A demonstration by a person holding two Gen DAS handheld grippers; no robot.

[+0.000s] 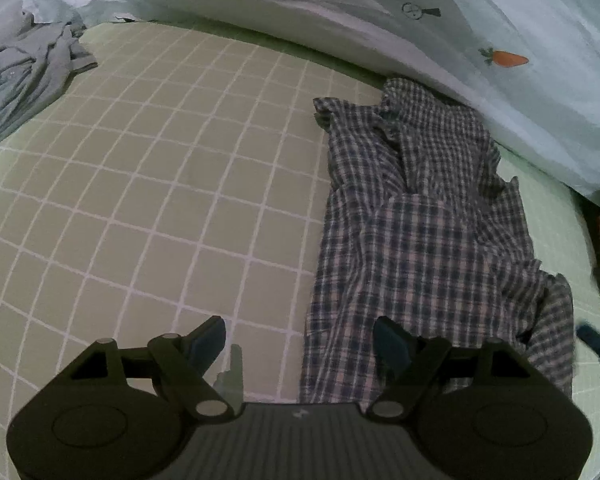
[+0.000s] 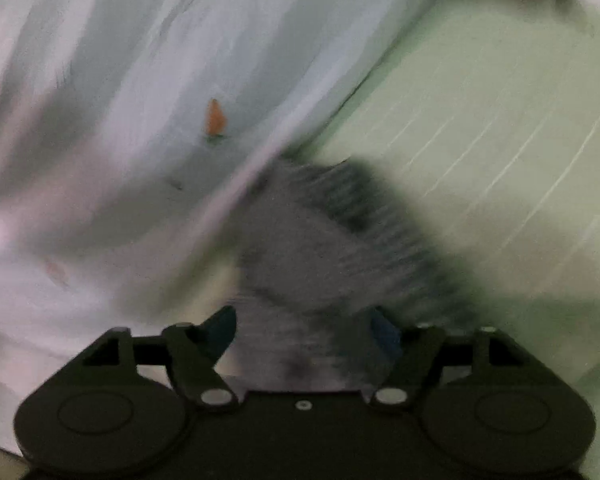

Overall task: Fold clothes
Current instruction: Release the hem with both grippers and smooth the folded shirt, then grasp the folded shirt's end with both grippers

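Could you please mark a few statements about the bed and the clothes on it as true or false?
1. The plaid shirt lies crumpled on the green grid sheet. True.
2. The left tongs are clamped on the shirt. False: they stand open, with nothing gripped.
3. A grey garment lies apart from the shirt, at the sheet's far left. True.
4. The pale quilt carries a strawberry print. False: it shows a carrot.
5. The right tongs are shut. False: they are open over blurred cloth.
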